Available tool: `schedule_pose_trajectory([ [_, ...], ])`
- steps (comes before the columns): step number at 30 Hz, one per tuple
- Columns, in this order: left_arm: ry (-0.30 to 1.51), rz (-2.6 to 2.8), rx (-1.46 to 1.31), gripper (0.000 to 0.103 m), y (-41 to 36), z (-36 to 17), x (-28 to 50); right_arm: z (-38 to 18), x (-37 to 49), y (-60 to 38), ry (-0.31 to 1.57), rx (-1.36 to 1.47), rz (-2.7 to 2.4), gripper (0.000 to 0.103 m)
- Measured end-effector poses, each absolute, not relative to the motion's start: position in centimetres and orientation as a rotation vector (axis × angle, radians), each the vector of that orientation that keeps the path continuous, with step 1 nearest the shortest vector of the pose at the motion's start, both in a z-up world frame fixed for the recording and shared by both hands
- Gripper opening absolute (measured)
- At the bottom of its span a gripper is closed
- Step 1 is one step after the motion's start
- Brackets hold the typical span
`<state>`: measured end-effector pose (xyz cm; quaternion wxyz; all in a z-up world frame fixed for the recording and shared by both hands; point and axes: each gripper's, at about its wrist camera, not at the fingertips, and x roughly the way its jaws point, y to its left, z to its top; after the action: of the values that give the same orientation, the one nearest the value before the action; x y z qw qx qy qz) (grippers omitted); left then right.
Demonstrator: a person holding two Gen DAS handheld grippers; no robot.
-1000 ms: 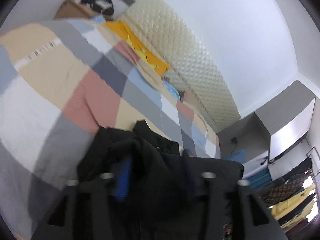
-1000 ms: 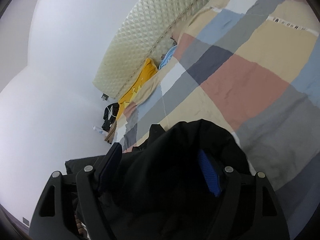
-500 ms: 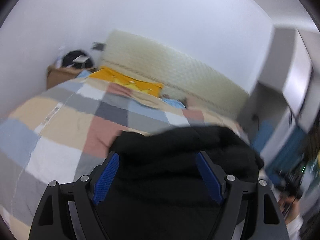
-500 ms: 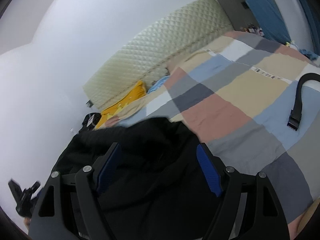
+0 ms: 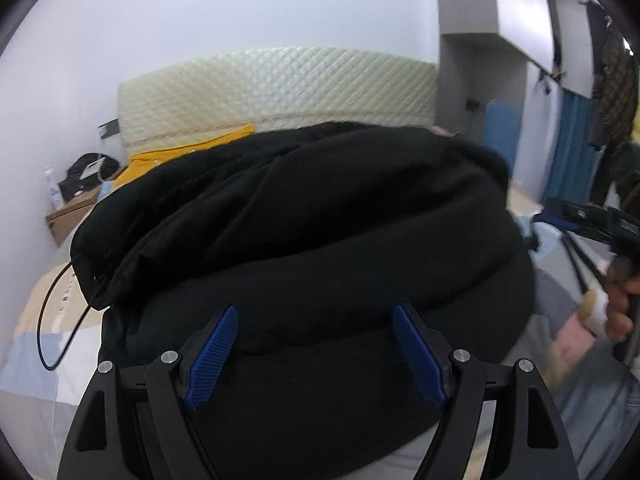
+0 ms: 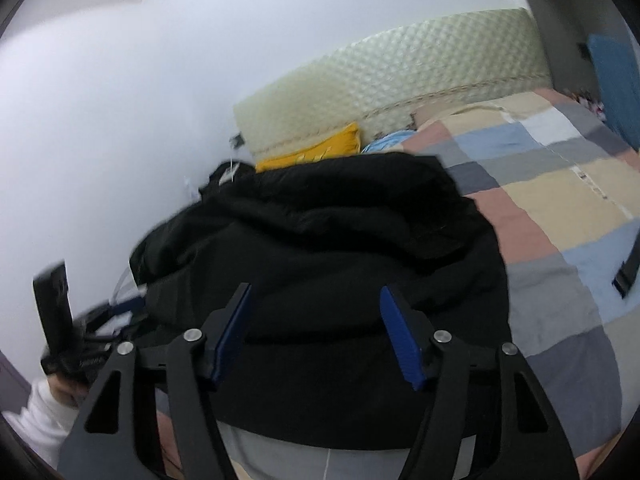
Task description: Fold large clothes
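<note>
Left wrist, black garment (image 5: 320, 232) before spread jaws

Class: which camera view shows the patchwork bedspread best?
The right wrist view: the patchwork bedspread spreads across its right side, checks clearly visible beside the black garment. In the left wrist view the black garment hides most of it; only strips show.

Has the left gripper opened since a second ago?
Yes. The left gripper now stands wide open over the black garment, which lies on the patchwork bedspread; earlier its fingers were buried in the fabric.

2 close wrist views, shared black garment (image 5: 320, 216)
</note>
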<state>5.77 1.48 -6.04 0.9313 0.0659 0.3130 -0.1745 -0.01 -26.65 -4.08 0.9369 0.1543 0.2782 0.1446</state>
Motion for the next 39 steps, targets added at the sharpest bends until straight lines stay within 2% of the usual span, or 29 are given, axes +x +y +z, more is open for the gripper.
schedule_pose_trajectory([
  [7,0.672,-0.249,0.034,0.079,2.1,-6.3,10.5,-7.3,6.0,-24.5,0.709,0.318,0.276,0.065],
  [14,0.751,-0.129,-0.006,0.079,2.6,-5.6,16.4,-5.6,13.2,-23.3,0.704,0.206,0.218,0.066],
  [22,0.860,-0.096,-0.061,0.080,3.0,-6.9,21.7,-8.5,20.5,-23.4,0.798,0.206,0.186,0.066],
  [30,0.871,-0.072,-0.001,0.082,2.5,-8.3,23.5,-10.6,21.2,-22.7,0.810,0.189,0.178,0.067],
  [36,0.853,-0.097,-0.055,0.082,5.2,-7.1,21.4,-9.2,19.6,-24.5,0.778,0.275,0.202,0.067],
  [39,0.836,-0.045,-0.091,0.082,8.6,-6.2,20.0,-8.1,18.4,-26.2,0.748,0.302,0.170,0.075],
])
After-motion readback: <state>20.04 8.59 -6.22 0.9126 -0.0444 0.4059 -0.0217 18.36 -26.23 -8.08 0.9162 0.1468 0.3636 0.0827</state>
